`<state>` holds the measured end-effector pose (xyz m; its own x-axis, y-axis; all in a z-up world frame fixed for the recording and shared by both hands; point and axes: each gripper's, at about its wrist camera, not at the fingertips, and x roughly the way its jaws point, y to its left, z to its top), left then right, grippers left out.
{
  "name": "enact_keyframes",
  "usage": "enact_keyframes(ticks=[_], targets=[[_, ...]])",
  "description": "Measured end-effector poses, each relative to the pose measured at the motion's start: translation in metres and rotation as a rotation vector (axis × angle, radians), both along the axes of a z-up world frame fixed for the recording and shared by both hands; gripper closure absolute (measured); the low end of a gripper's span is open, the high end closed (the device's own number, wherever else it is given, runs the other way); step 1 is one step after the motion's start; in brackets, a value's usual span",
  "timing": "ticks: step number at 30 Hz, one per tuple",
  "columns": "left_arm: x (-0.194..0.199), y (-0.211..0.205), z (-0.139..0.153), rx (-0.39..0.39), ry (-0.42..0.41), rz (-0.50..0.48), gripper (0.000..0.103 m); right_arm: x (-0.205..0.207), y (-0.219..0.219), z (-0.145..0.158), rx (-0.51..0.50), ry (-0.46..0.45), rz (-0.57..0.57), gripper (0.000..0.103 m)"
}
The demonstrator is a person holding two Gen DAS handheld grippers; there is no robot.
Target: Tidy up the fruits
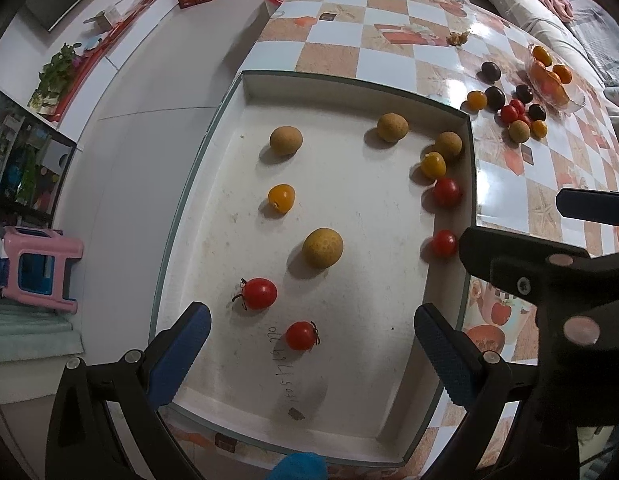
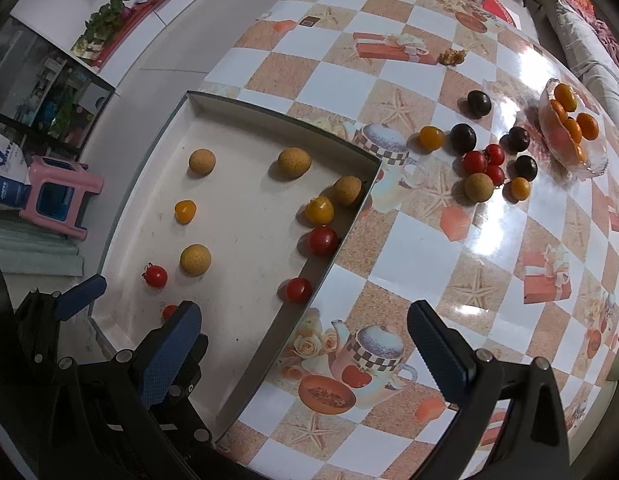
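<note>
Fruits: spread between white tray [image 1: 245, 92], bare worktop [image 2: 489, 264] and glass dish [image 2: 589, 168]; none gripped.
Left claw [image 1: 309, 356]: jaws wide apart, empty, hanging over tray's near end, astride nearest red tomato [image 1: 301, 335].
Right claw [image 2: 305, 348]: jaws wide apart, empty, straddling tray's right wall [image 2: 293, 300]; one finger over tray, other over worktop.
Near risk: round tomato likely to squirt sideways if pinched off-centre; soft skin liable to split under hard squeeze.
Mid tray: large longan [image 1: 322, 248] and second stemmed tomato [image 1: 259, 293] close by; liable to roll if nudged on descent.
Right wall: red tomato [image 2: 298, 289] tight against wall; finger likely to hit wall first.
Far cluster [image 2: 485, 168]: fruits touching on glossy worktop; pulling one may scatter neighbours toward edge.
Glass dish: oranges [image 2: 581, 126] piled at rim; bump could tip it.
</note>
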<state>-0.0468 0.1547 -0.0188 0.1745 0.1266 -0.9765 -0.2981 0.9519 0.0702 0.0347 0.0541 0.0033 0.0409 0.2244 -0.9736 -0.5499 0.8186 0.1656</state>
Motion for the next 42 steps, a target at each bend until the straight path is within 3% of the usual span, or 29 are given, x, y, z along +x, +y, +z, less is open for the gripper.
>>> enact_keyframes(ticks=[42], targets=[[0.0057, -0.0065, -0.0056, 0.009, 0.025, -0.016, 0.001, 0.0003, 0.004, -0.0078, -0.021, 0.007, 0.019, 0.0]])
